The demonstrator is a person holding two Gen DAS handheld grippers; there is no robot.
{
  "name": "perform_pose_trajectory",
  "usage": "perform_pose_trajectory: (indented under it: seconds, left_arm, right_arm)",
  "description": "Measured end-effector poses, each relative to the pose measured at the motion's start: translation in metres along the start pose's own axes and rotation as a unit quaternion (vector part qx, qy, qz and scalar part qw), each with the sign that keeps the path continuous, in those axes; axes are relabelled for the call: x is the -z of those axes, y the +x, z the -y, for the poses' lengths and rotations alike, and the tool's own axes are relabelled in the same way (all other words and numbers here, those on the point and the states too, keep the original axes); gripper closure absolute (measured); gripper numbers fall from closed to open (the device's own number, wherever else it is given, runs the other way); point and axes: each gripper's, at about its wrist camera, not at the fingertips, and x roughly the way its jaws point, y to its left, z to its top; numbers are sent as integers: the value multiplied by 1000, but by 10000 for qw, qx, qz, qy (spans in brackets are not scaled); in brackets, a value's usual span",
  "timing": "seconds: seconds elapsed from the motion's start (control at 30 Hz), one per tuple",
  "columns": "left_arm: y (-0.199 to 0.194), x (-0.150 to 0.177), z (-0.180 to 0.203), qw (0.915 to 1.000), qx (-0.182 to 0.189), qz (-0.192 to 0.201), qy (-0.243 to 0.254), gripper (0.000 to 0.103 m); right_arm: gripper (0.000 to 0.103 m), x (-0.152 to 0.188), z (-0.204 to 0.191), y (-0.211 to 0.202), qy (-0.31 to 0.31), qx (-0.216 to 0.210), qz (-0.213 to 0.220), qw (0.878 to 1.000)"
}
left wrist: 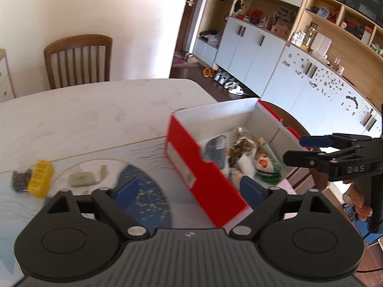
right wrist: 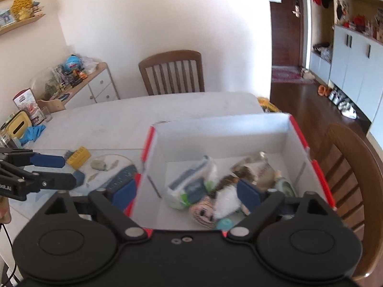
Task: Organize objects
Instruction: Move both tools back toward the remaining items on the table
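Observation:
A red cardboard box (left wrist: 189, 165) with a white inside stands on the table; it also shows in the right wrist view (right wrist: 222, 131). It holds a plastic packet (right wrist: 191, 184), a plush toy (right wrist: 227, 198), a small doll head (right wrist: 203, 212) and other small items. My left gripper (left wrist: 191, 189) is open and empty over the box's near left wall. My right gripper (right wrist: 186, 191) is open and empty above the box. On the table left of the box lie a yellow packet (left wrist: 40, 178), a dark pouch (left wrist: 20, 179) and a pale soap-like piece (left wrist: 80, 179).
A blue patterned mat (left wrist: 143, 196) lies under the box's left side. A wooden chair (right wrist: 172, 71) stands at the far table edge, another chair (right wrist: 354, 181) at the right. Blue cloth (right wrist: 33, 131) and a yellow container (right wrist: 18, 124) sit far left.

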Motion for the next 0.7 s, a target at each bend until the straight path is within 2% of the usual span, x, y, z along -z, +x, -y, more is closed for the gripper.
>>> perform_pose_trajectory:
  seconds: [0.23,0.43,0.6,0.7]
  left_arm:
    - [-20,9,-45,9995,-244,135,-130,0]
    - [-33,13,-92,9972,-601,300,-323,0]
    - [-40,13,-140,9952,-592,348,-698,0]
    - [-41,12,-163,9937,-751,418,-725,0]
  right_arm:
    - [6,-3,-50,11,-221,-234,-40,9995]
    - [5,-2,-93,30,-405,-460,-209,9979]
    - [5,0,-126,50,-515,-659,-386,9957]
    - [5,3,-148,63,-597,-789,-501,9938]
